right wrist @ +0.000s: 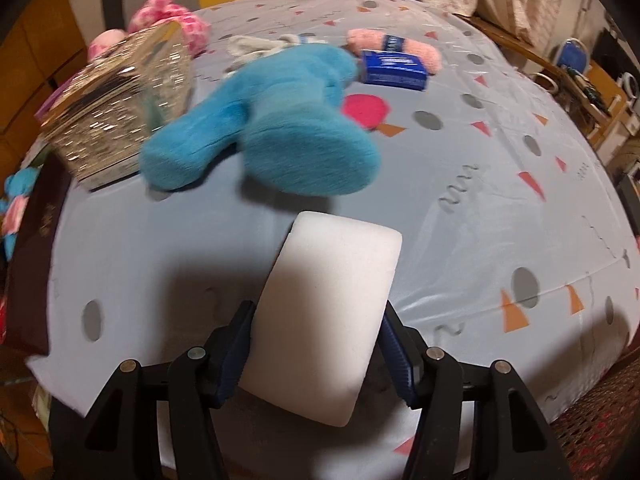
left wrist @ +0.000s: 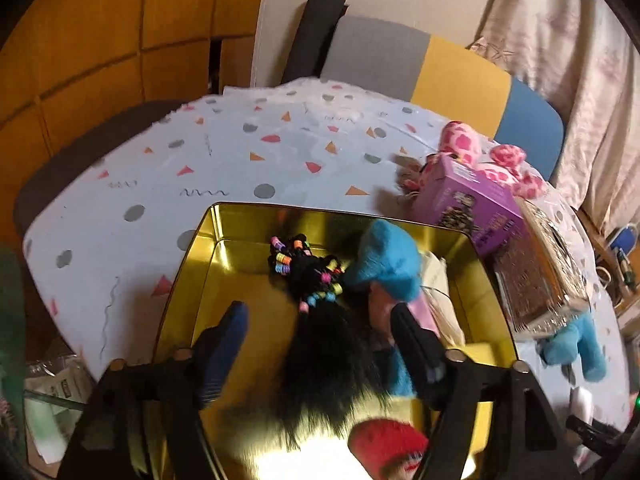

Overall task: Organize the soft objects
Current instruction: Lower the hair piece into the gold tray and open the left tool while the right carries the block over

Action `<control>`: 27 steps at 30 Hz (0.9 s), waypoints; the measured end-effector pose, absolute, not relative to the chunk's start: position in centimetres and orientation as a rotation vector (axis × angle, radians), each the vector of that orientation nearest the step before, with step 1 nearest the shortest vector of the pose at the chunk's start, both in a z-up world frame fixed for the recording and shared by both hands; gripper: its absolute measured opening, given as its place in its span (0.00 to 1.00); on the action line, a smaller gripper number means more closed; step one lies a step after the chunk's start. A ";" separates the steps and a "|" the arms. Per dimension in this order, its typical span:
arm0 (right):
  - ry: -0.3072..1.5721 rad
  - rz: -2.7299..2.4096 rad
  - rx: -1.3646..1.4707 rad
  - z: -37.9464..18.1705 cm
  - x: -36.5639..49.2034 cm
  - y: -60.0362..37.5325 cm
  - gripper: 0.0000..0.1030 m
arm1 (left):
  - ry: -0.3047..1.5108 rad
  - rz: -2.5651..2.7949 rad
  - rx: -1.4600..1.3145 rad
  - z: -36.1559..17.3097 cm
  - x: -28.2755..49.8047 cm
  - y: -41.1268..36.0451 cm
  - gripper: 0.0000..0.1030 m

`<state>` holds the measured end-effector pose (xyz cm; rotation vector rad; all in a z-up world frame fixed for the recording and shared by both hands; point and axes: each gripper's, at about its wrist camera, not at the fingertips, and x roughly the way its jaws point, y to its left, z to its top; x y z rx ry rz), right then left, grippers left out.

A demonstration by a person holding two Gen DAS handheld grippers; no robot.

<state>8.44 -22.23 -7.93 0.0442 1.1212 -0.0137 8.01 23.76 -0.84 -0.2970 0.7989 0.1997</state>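
Observation:
In the left wrist view a gold tin (left wrist: 248,226) stands on the patterned tablecloth. Inside it lie a doll with long black hair and coloured beads (left wrist: 316,276), a blue plush (left wrist: 388,260) and something red and fuzzy (left wrist: 388,444). My left gripper (left wrist: 320,344) hangs open over the tin. Its fingers stand wide on either side of the black hair, clear of it. In the right wrist view my right gripper (right wrist: 316,344) is shut on a white sponge block (right wrist: 332,300), just above the cloth. A blue plush toy (right wrist: 272,128) lies beyond it.
A glittery silver box (right wrist: 120,108), a pink spotted plush (right wrist: 172,20), a pink roll with a blue band (right wrist: 396,50), a small blue box (right wrist: 394,70) and a dark red lid (right wrist: 36,264) lie around. A purple box (left wrist: 468,208) sits beside the tin. Chairs stand behind.

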 end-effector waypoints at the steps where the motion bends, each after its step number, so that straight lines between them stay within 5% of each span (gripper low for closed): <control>1: 1.122 0.001 0.038 -7.9 8.3 -21.8 0.59 | 0.791 0.202 -0.290 -0.7 7.6 23.5 0.82; 15: 1.119 0.239 -0.055 -7.3 7.6 -14.5 0.58 | 0.774 0.203 -0.277 -0.2 4.1 19.7 0.88; 27: 0.976 0.484 -0.122 -1.3 8.8 -8.1 0.58 | 0.756 0.208 -0.263 0.2 3.1 19.7 0.92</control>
